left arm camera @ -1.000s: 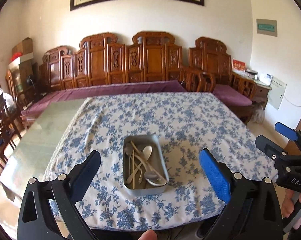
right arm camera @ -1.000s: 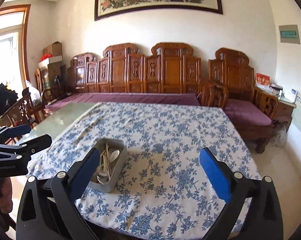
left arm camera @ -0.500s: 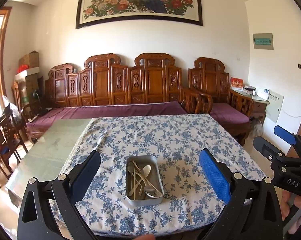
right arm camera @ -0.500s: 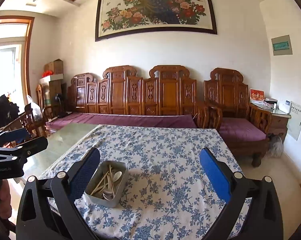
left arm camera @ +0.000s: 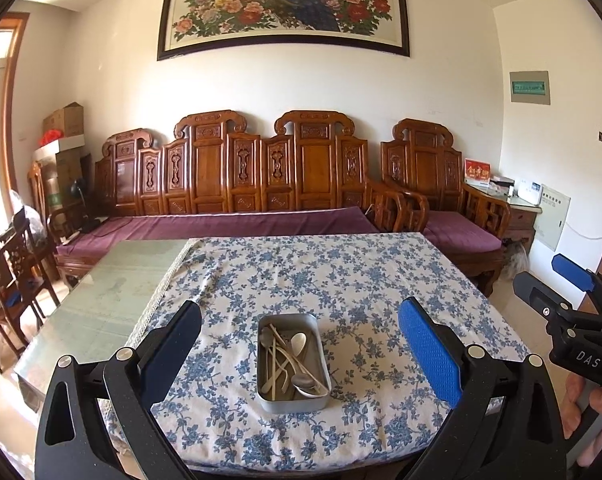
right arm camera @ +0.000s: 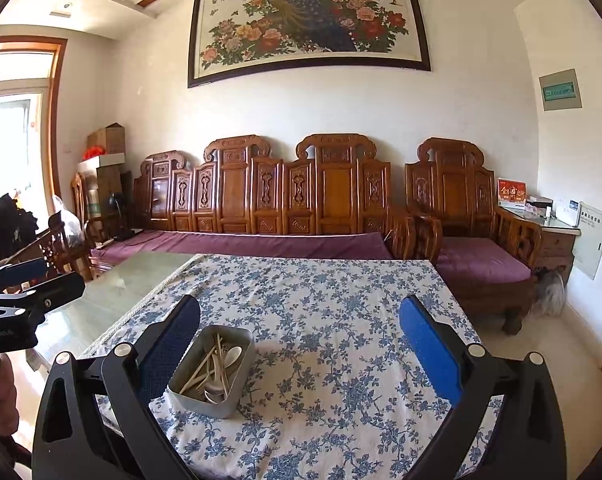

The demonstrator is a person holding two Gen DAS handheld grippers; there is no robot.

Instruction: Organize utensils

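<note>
A grey metal tin (left arm camera: 292,362) holding several spoons and pale chopsticks (left arm camera: 289,360) sits on the blue-flowered tablecloth (left arm camera: 321,280) near the front edge. It also shows in the right wrist view (right arm camera: 213,370), just right of that gripper's left finger. My left gripper (left arm camera: 299,344) is open and empty, held back from the table with the tin between its fingers in view. My right gripper (right arm camera: 299,344) is open and empty, also back from the table. Each gripper shows at the edge of the other's view, the right one (left arm camera: 573,320) and the left one (right arm camera: 17,300).
The cloth covers the right part of a glass-topped table (left arm camera: 113,292); bare glass lies to the left. A carved wooden sofa (left arm camera: 261,176) with purple cushions stands behind the table. Wooden chairs (left arm camera: 9,276) stand at the left.
Both grippers have pulled back and tilted up from the table. The tin now looks smaller and lower in both views, and more of the wall and painting shows. Both grippers stay open.
</note>
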